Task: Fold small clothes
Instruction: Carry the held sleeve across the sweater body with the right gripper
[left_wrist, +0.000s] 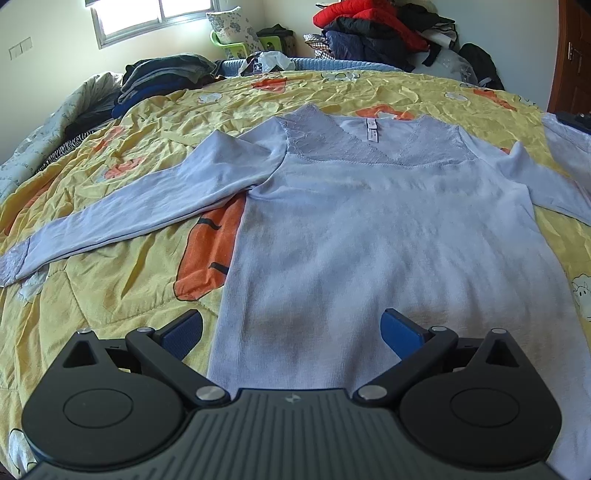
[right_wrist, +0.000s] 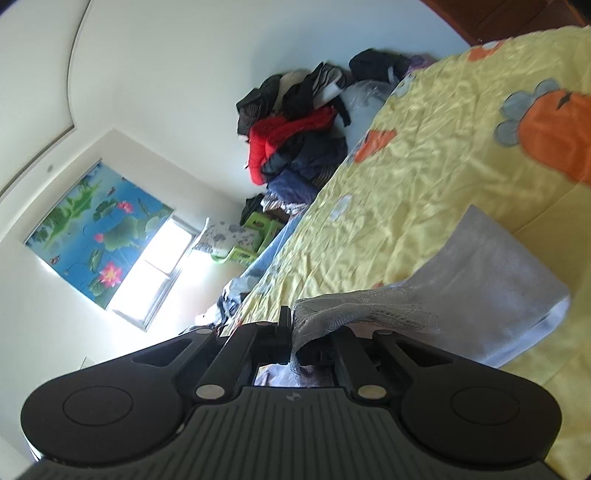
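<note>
Landmark: the yellow quilt (left_wrist: 110, 280) with orange prints is taken as reference; every place below is given against it

Top: a pale lilac long-sleeved top (left_wrist: 369, 236) is laid flat on the quilt, front up, lace neckline toward the far edge; its hem lies nearest the left wrist camera

Left sleeve as seen: the sleeve (left_wrist: 147, 206) is spread outward across the quilt, its lace cuff near the quilt's left edge

Left gripper: the left gripper (left_wrist: 291, 328) is held over the hem with its blue-padded fingers (left_wrist: 400, 332) spread wide; nothing is gripped between them

Right gripper: the right gripper (right_wrist: 293, 339) is seen closed, fingers pinched together on the lace cuff (right_wrist: 354, 314) of the other sleeve (right_wrist: 491, 280); the cuff is lifted off the quilt (right_wrist: 424, 166) and the sleeve is draped back down onto it

Far edge of quilt: a heap of dark and red clothes (left_wrist: 380, 33) is piled beyond it; a folded dark stack (left_wrist: 162, 77) is set at its far left corner
</note>
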